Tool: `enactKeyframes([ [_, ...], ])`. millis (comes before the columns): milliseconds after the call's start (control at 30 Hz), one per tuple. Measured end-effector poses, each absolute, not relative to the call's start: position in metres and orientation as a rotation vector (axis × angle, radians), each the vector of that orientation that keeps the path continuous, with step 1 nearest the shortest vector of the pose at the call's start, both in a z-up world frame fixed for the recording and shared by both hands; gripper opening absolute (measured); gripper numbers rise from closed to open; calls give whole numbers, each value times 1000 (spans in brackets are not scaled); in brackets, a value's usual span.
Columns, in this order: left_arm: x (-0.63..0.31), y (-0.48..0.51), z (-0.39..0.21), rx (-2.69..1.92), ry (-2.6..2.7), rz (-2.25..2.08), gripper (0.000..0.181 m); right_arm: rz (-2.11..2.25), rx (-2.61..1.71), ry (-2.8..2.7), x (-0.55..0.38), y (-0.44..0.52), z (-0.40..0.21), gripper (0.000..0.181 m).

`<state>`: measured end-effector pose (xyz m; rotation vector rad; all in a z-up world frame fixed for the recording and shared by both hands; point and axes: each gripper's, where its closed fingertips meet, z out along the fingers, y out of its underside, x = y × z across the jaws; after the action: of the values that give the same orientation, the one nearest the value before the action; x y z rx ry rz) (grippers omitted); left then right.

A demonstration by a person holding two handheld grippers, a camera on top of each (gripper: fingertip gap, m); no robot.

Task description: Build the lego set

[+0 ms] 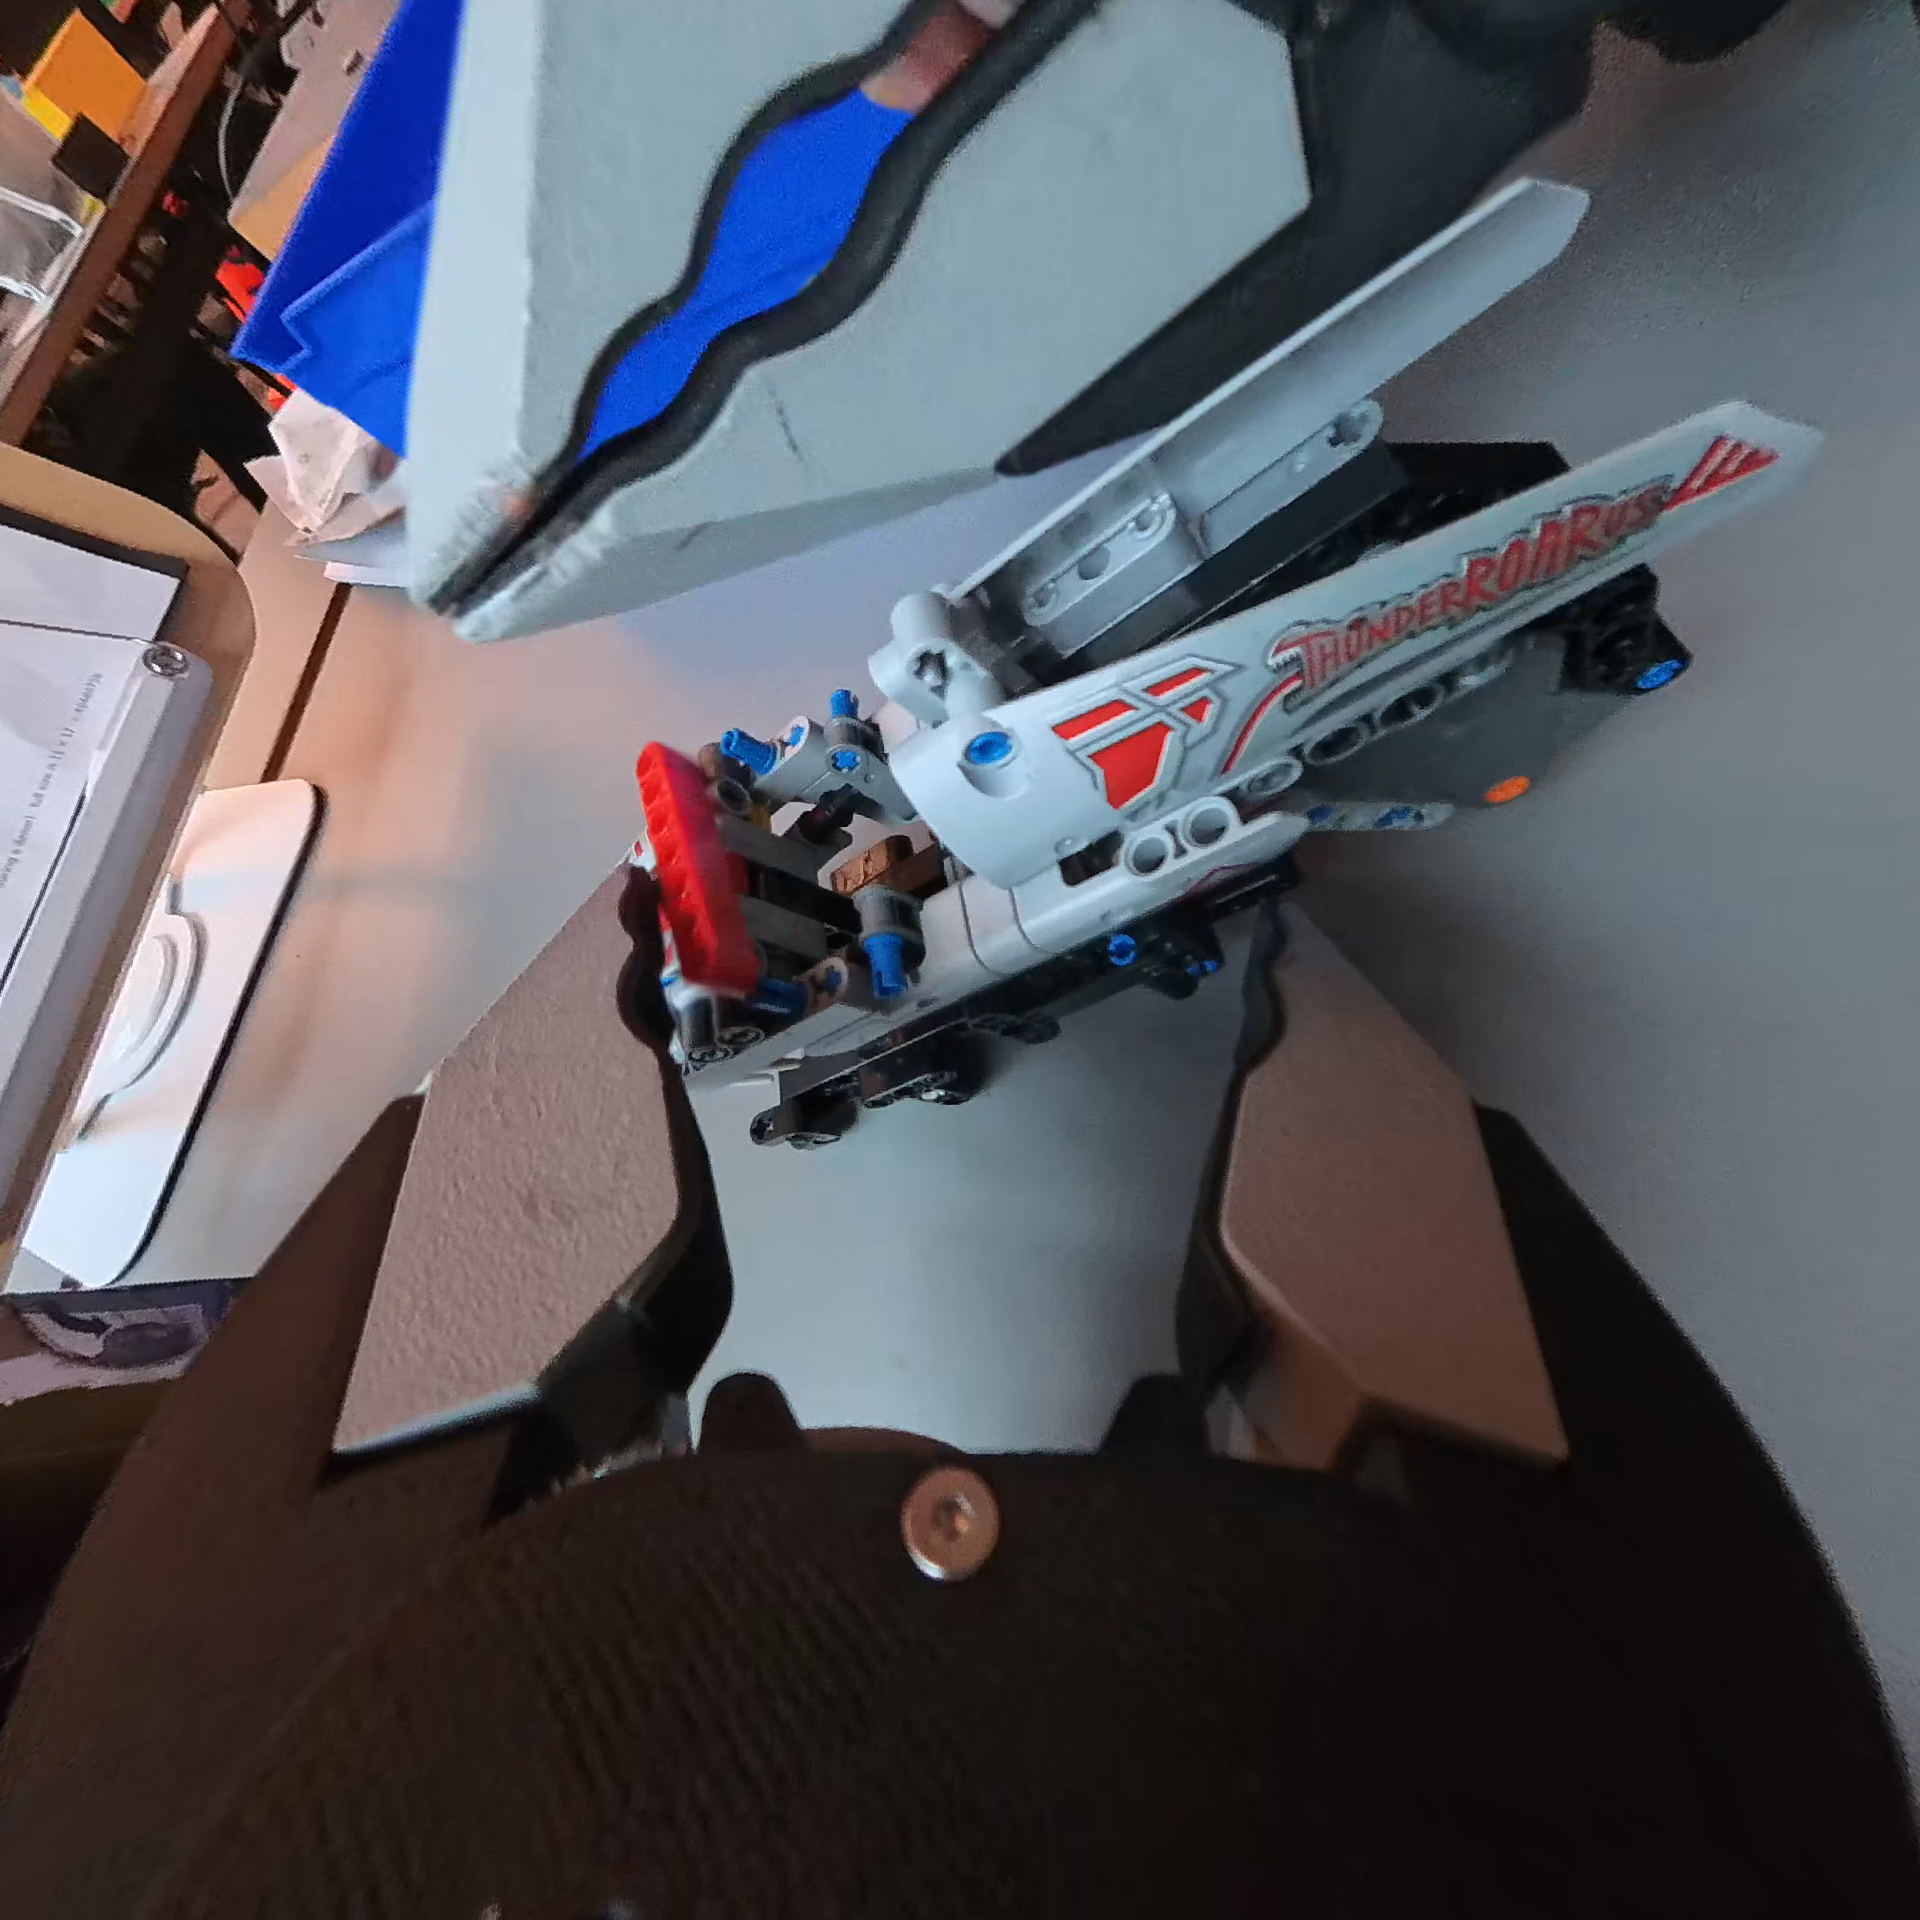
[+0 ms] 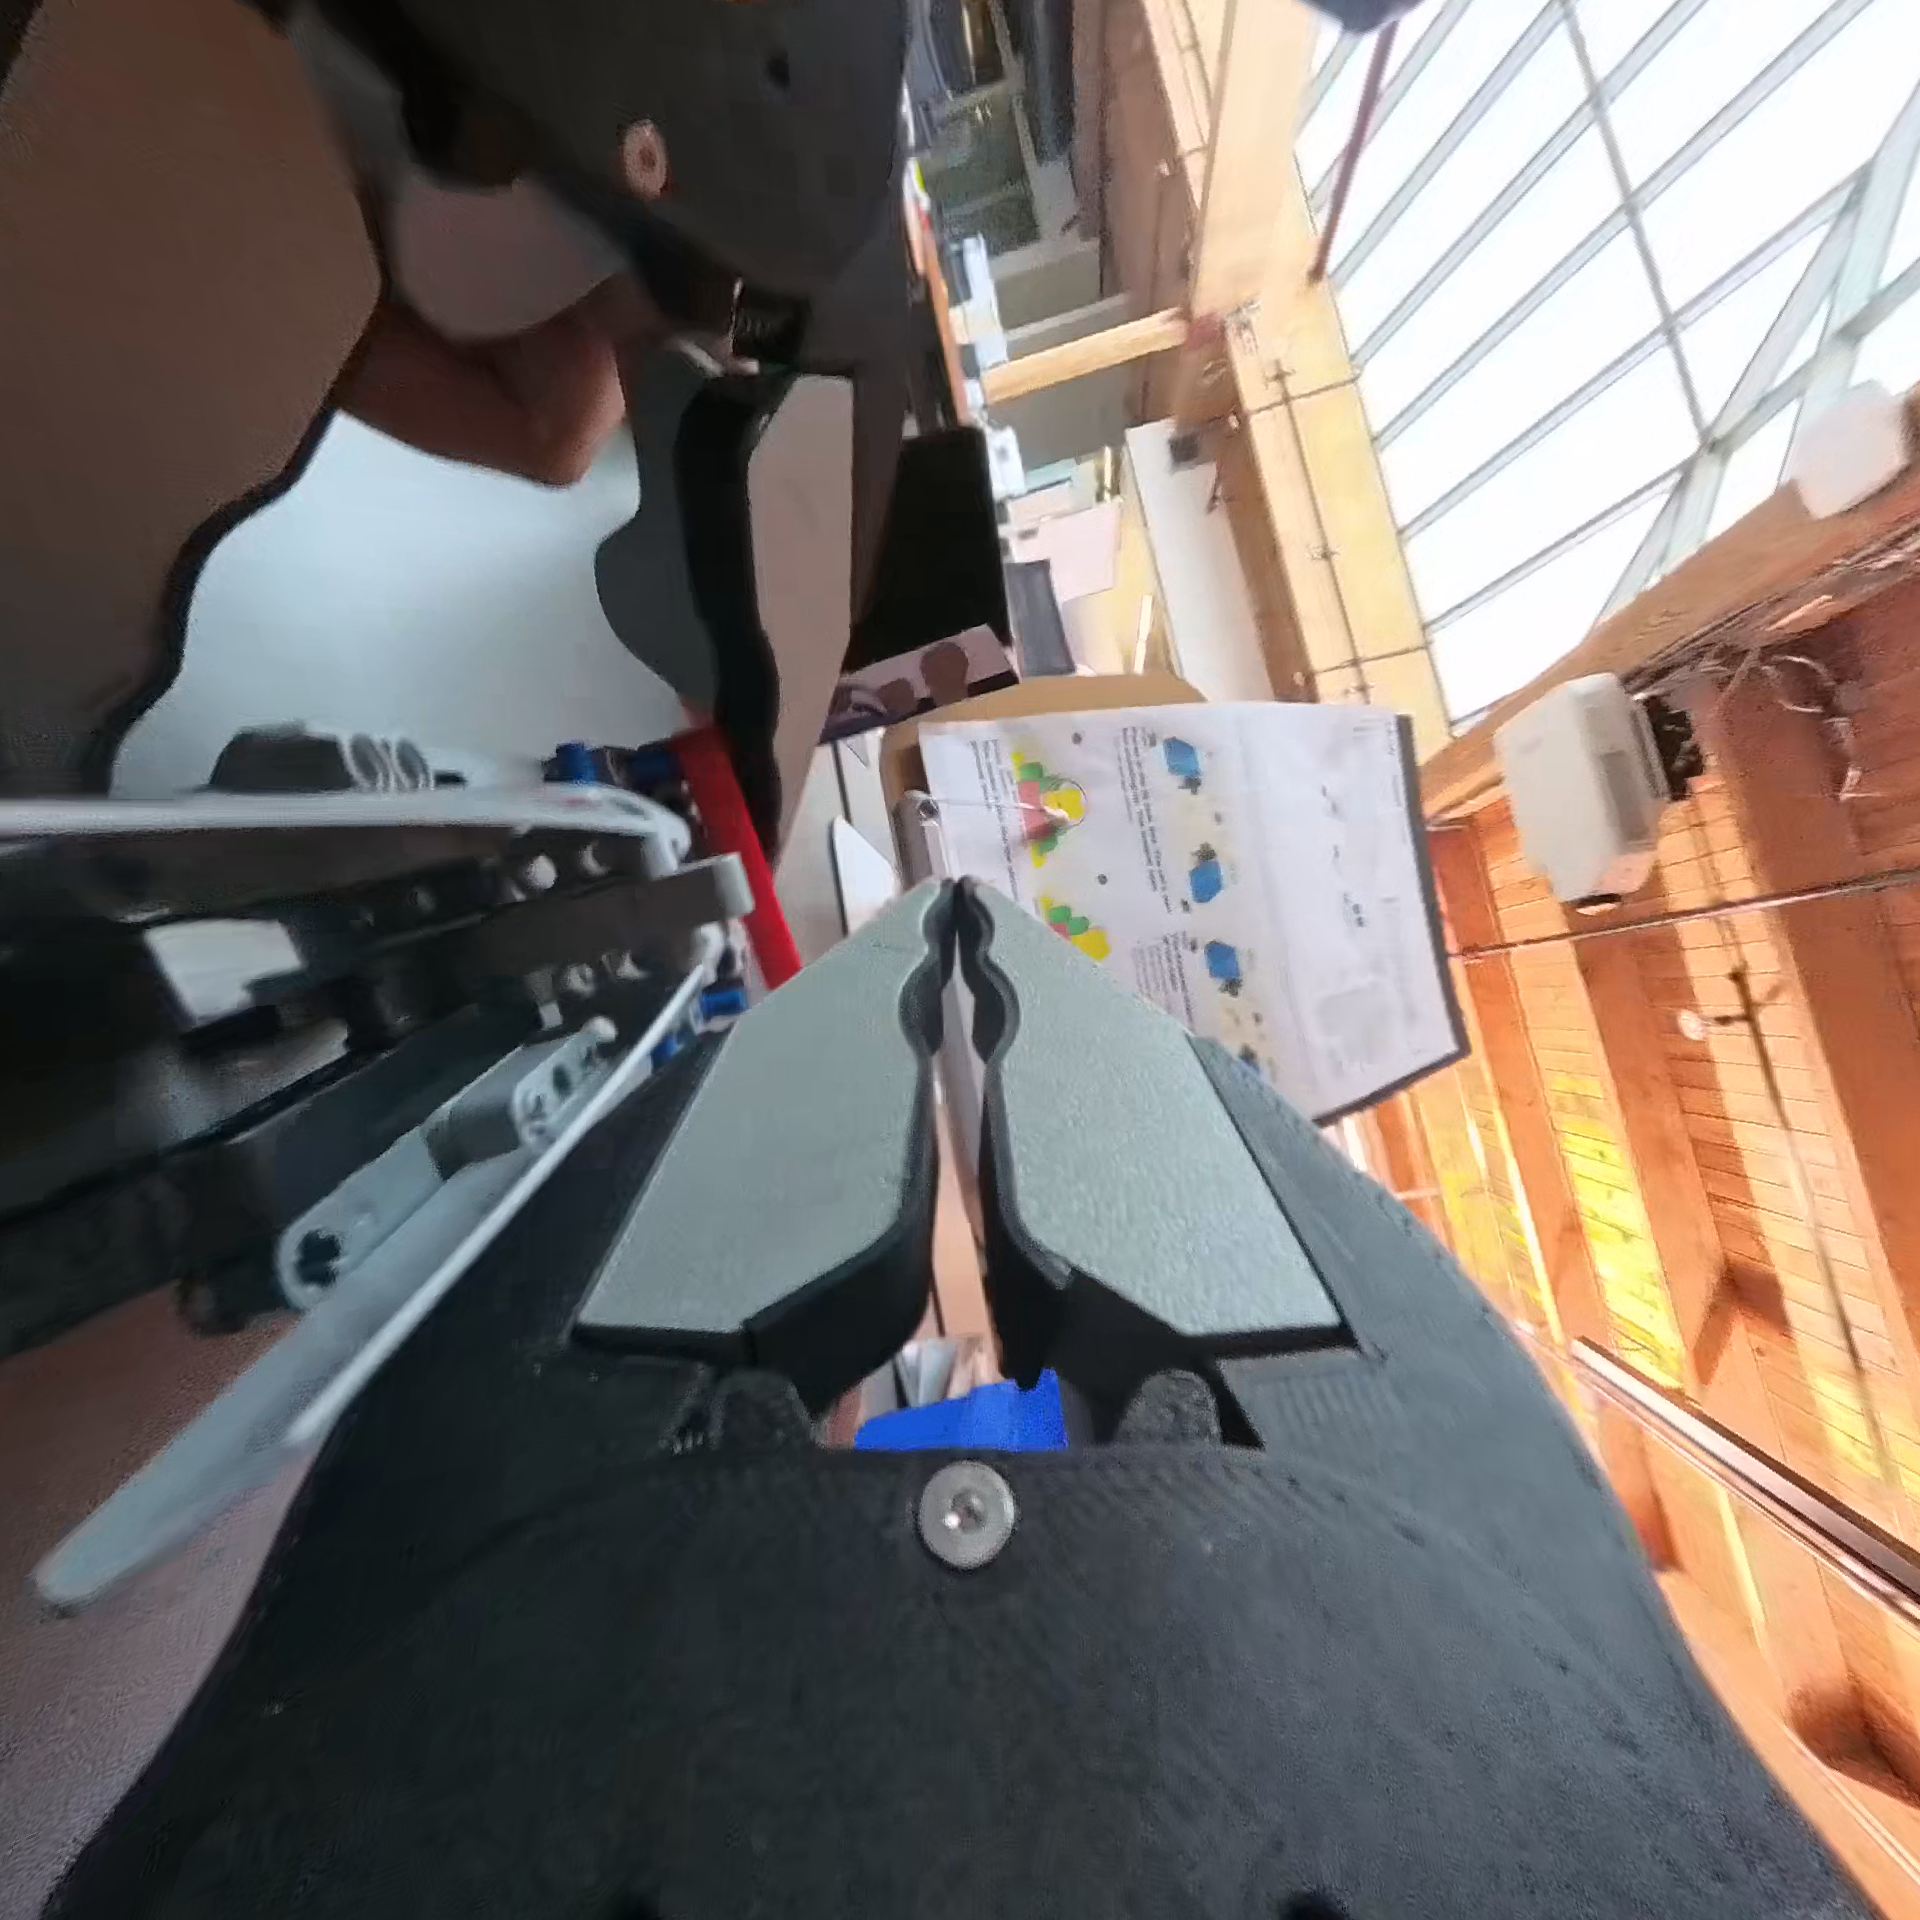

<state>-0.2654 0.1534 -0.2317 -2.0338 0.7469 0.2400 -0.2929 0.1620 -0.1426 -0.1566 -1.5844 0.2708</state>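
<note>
While the left tool [image 1: 951,940] hugs the lego car [image 1: 1143,821] w/ its two brown fingers set wide on both sides, the car stays up off the white tabletop [image 1: 1662,1143] so it can't roll or tip. One finger [image 1: 540,1122] sits at 9 o'clock by the red beam [image 1: 698,871], the other at 3 o'clock against the car's underside. It looks like a hold-it-steady job, so the other tool can push on parts.

The right tool [image 2: 954,891] is pinched tight, tips touching, w/ nothing seen between them. It hangs at 12 o'clock just over the car, near the loose-looking white side panel [image 1: 1288,384].

Room to move: the tabletop is bare at 3 o'clock. At 9 o'clock things get crowded, w/ a paper on a stand [image 1: 62,748] & a blue bin [image 1: 353,239] at 11 o'clock. The tabletop's edge is not seen.
</note>
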Motion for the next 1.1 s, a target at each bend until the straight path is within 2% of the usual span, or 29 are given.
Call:
enactKeyframes([
  [133,-268,155,-229,-2031,717,234,106,416,-428,-1689,-298,177,-146,0],
  [233,-267,155,-228,-2009,715,229,105,712,-820,-1822,-291,184,-155,10],
  [267,-266,155,-227,-1996,710,224,104,808,-921,-1847,-288,184,-155,21],
  [333,-263,153,-223,-1966,705,214,101,979,-1070,-1885,-281,182,-156,28],
  [400,-262,152,-221,-1965,672,203,98,1132,-1185,-1895,-279,176,-157,52],
  [467,-263,150,-221,-1965,664,207,98,1244,-1293,-1937,-279,170,-165,52],
  [633,-267,133,-219,-2017,622,230,97,1266,-1445,-2086,-282,153,-188,62],
  [800,-272,116,-218,-2055,522,272,87,1015,-1447,-2118,-296,150,-193,70],
  [933,-269,107,-225,-2113,429,222,79,831,-1393,-2195,-297,148,-197,50],
  [1033,-268,100,-230,-2147,419,207,77,858,-1421,-2204,-296,149,-192,22],
  [1100,-272,101,-227,-2136,384,220,74,884,-1462,-2208,-296,152,-191,16],
])
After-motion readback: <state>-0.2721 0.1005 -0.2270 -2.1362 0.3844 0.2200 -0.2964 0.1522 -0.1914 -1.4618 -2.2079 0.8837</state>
